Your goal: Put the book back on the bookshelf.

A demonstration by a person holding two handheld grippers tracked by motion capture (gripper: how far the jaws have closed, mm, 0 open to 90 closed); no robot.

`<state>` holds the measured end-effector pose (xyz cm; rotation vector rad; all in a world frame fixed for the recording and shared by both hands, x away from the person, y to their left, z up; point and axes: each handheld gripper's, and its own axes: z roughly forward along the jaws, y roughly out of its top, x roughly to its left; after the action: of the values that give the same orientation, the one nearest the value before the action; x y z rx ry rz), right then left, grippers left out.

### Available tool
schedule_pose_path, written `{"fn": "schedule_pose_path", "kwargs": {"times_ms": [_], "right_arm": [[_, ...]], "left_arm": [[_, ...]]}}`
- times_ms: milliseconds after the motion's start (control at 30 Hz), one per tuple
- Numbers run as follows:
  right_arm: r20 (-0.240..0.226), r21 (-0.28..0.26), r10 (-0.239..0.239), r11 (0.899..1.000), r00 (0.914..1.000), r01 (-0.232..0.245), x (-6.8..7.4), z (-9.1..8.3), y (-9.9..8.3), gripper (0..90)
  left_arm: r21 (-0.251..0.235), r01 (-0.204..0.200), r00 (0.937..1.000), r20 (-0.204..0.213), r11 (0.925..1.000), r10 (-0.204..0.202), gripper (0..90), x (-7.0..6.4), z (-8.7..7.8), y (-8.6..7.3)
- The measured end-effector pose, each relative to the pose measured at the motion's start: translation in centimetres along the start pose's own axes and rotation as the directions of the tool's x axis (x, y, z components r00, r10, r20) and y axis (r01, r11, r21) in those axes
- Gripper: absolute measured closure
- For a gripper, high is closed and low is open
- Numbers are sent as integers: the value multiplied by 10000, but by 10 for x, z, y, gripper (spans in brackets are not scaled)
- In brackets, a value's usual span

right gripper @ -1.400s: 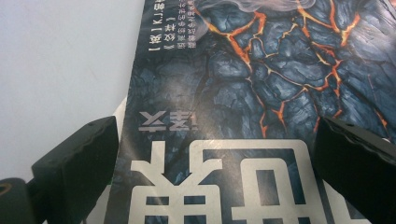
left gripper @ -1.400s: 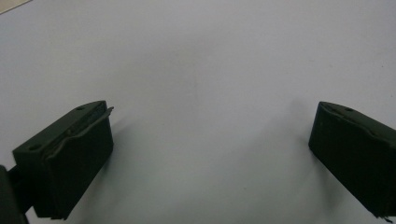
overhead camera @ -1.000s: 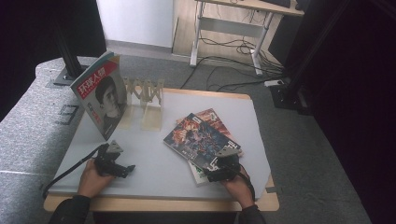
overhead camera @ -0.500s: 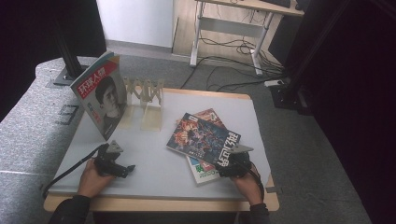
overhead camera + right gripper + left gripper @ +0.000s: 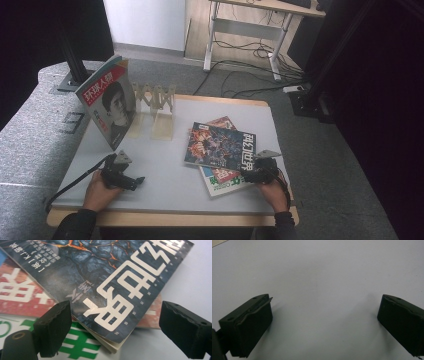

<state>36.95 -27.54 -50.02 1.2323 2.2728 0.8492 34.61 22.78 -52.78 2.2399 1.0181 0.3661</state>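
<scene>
Right gripper (image 5: 113,325): fingers spread, with the corner of the dark magazine (image 5: 105,277) lying between them, above a red-and-green magazine (image 5: 22,297). Left gripper (image 5: 324,325): fingers spread over bare table (image 5: 319,270).

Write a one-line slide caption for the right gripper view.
Open right hand-held gripper straddles the corner of the dark magazine lying atop a red and green magazine.

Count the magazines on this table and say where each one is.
3 seen. One magazine with a face on its cover stands propped at the wooden rack. The dark magazine lies on top of a red and green magazine by the right gripper. More may hide underneath.
</scene>
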Motion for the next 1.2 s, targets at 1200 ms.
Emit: {"fn": "schedule_pose_path", "kwargs": {"times_ms": [1200], "right_arm": [[-335,-390,395,9984,9987,-408,-22,0,16,99]], "left_arm": [[-925,196,9951,987,9955,-104,170,-23,7,58]]}}
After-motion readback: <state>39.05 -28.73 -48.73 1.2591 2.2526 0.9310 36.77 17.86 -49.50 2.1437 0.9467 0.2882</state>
